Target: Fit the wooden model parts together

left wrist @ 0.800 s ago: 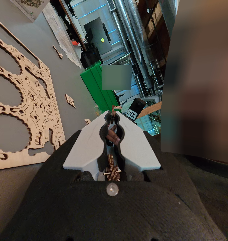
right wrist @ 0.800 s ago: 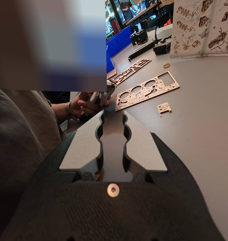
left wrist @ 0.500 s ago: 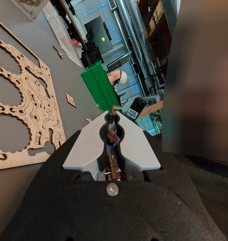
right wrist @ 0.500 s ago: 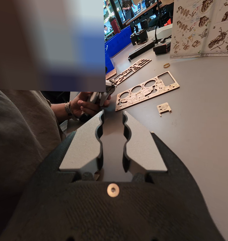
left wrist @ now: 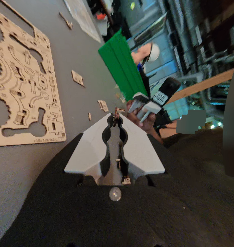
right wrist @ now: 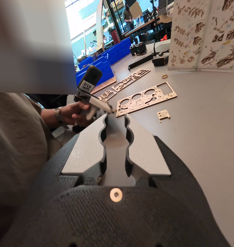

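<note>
Two grippers are in view. We find the left gripper [left wrist: 115,119] closed at its tips on a small wooden part [left wrist: 116,116], which juts just beyond the jaws, clear of the grey bench [left wrist: 76,56]. The right gripper [right wrist: 116,115] stands with jaws parted and nothing between them. Ahead of its jaws lies the punched-out wooden sheet [right wrist: 145,99]; a small loose wooden piece [right wrist: 163,115] sits to the right of them.

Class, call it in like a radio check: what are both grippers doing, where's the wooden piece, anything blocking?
Left gripper shut on small wooden part at its tips. Right gripper open, empty, over table. Nothing in the way.
</note>
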{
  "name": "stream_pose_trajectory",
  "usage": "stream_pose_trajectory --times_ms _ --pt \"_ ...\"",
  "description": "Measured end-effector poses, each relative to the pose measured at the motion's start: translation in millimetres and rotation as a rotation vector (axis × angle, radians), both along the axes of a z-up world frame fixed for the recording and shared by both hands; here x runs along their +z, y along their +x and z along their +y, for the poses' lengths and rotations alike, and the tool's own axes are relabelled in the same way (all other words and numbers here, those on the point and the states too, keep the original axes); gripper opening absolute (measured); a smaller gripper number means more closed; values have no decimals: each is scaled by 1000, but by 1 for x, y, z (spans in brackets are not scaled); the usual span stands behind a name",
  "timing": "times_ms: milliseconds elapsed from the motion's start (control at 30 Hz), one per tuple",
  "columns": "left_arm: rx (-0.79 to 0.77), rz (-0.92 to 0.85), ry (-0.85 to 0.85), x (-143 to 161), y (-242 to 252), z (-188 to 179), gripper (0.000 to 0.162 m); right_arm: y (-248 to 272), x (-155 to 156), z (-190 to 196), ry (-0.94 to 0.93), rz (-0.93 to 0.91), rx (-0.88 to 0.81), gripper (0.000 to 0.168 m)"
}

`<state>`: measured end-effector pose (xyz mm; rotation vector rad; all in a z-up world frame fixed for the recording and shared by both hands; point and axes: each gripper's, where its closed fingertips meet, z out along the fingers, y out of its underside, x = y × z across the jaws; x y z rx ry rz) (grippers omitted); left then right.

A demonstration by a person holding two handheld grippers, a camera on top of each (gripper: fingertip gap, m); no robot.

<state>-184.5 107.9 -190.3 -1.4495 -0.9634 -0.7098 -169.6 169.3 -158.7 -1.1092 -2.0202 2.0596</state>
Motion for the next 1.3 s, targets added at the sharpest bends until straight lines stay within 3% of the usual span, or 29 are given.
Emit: stream_pose_trajectory --times_ms 133,300,567,800,1033,1200,1300 --pt "-92 34 -151 -20 15 7 13 7 0 -5 51 39 8 21" --pt "-108 78 -227 -28 17 6 14 8 -2 -8 107 71 0 20" --pt "-117 234 -367 -35 12 1 29 -22 4 46 318 245 -333 12" --pt "-106 279 -399 -34 4 -3 39 -16 -17 20 333 147 -208 19" --pt "-104 256 -325 -14 2 -21 39 -14 -46 -24 560 118 22 27" --pt "-121 372 -382 -25 7 -35 38 -28 -70 -33 786 112 121 28" --pt "-151 371 -386 -24 13 -28 38 -30 -72 -40 762 47 160 28"
